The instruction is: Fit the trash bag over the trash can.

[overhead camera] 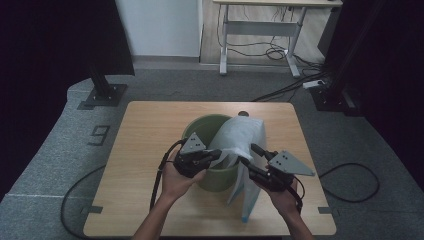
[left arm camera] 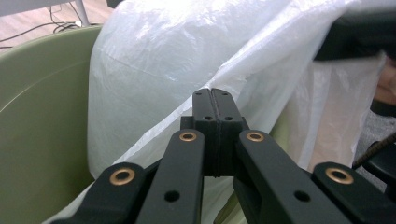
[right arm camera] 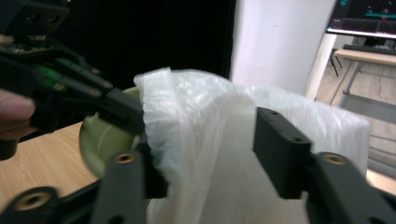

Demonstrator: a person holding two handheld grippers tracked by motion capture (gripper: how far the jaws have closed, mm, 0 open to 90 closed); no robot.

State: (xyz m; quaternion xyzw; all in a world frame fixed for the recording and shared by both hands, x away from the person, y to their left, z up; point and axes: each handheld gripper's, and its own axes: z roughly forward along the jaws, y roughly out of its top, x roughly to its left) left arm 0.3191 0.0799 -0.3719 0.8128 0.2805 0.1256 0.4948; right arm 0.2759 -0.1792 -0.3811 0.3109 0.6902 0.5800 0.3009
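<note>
A pale green bin (overhead camera: 200, 127) stands mid-table. A white plastic bag (overhead camera: 240, 132) billows over its right side and hangs down past the bin's near wall. My left gripper (overhead camera: 220, 154) is at the bin's near rim, shut on the bag's edge. In the left gripper view its jaws (left arm camera: 215, 100) meet, with the bag (left arm camera: 154, 60) film running through them and the bin's inside (left arm camera: 42, 116) at left. My right gripper (overhead camera: 248, 154) stands open just right of it. In the right gripper view the bag (right arm camera: 201, 102) bunches between the spread jaws (right arm camera: 210, 149), and the left gripper (right arm camera: 133, 114) pinches its rim.
The wooden table (overhead camera: 150, 130) has bare top to the left of and behind the bin. On the floor are a black stand (overhead camera: 102, 92) at back left, a desk frame (overhead camera: 260, 30) with cables behind, and a looped cable (overhead camera: 350, 180) to the right.
</note>
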